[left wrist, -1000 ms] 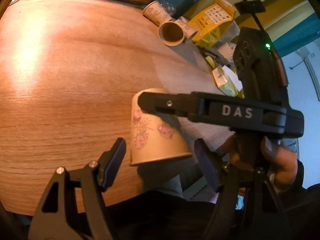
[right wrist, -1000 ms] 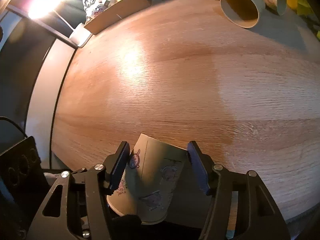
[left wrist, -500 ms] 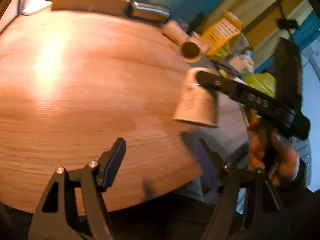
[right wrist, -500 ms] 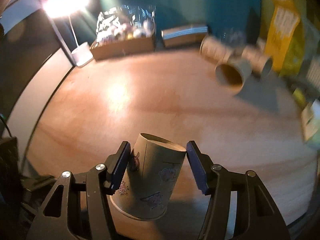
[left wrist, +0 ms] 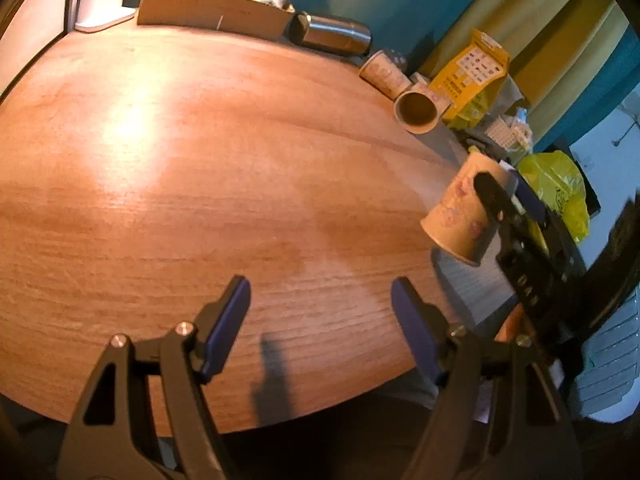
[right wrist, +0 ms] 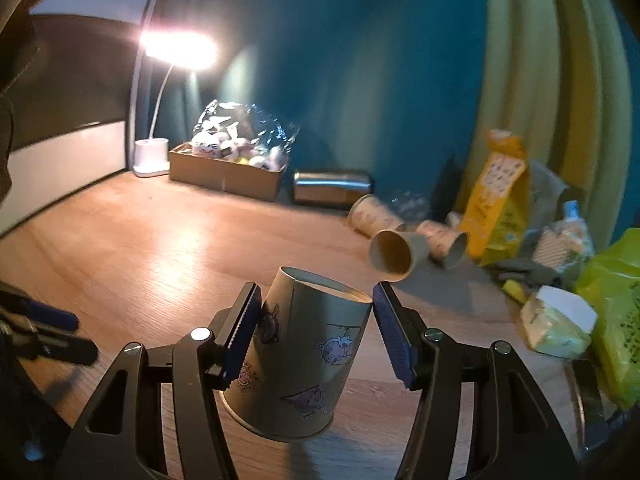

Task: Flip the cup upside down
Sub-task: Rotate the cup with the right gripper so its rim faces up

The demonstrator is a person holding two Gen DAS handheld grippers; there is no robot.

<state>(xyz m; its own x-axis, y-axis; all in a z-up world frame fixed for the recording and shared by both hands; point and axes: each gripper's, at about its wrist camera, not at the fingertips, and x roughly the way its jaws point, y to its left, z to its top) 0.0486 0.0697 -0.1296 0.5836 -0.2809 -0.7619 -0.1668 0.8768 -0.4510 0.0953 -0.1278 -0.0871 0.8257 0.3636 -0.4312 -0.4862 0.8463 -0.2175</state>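
Observation:
A paper cup printed with cartoon animals sits between the fingers of my right gripper, base up and rim down, tilted a little left. The gripper is shut on it and holds it above the wooden table. In the left wrist view the same cup hangs at the right, over the table's near right edge, with my right gripper's finger across it. My left gripper is open and empty, low over the table's front edge.
Three paper cups lie on their sides at the back right, beside a yellow bag, a steel flask and a cardboard box. A lit desk lamp stands at the back left. Yellow-green bags crowd the right.
My right gripper has lifted the cup and carried it away to the right, tilting up level. My left gripper has drawn back from the cup and stays open.

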